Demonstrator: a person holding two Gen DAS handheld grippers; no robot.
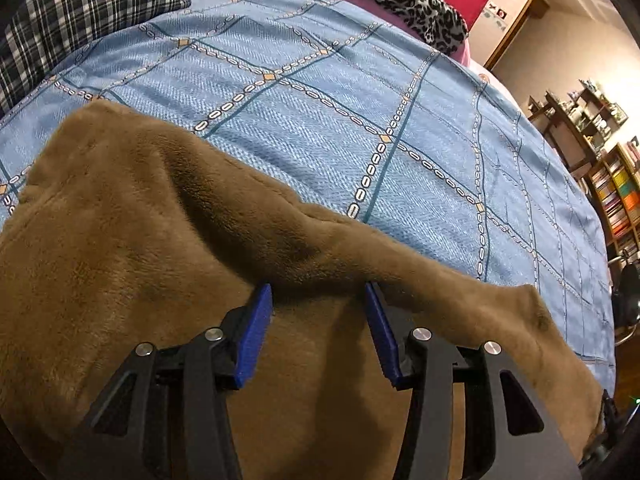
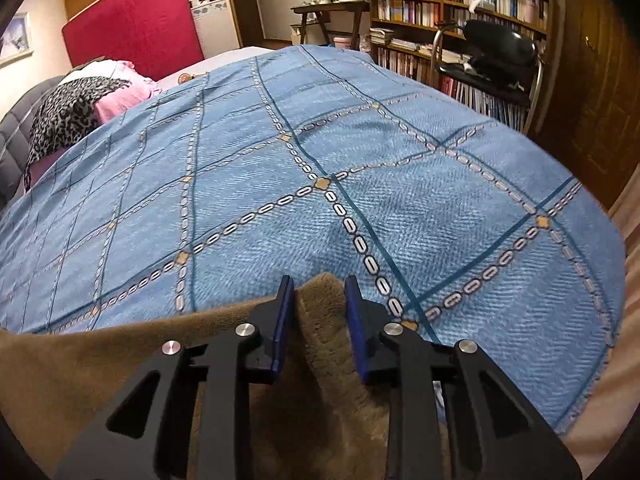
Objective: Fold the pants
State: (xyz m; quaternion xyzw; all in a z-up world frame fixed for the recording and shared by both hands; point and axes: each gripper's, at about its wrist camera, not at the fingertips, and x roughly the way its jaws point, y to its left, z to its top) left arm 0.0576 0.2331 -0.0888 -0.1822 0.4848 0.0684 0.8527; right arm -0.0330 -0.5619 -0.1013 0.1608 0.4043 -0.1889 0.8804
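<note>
gripping stage — right gripper (image 2: pixel 318 294) seemingly pinching the brown pants (image 1: pixel 132 248) at 6 o'clock on the blue bedspread (image 1: pixel 328 120); left gripper (image 1: pixel 318 300) gapes over a ridge — next: clamp, lift together.

1. Brown pants (image 1: pixel 120 240): cut off by the left and bottom edges of the left wrist view; full outline not seen.
2. Left gripper (image 1: pixel 319 292): fingertips sunk into the fleece, contact unclear.
3. Right gripper (image 2: pixel 319 285): fabric fold between the pads; pressing or not, can't tell.
4. Bookshelf (image 2: pixel 460 4): titles too small to read.
</note>
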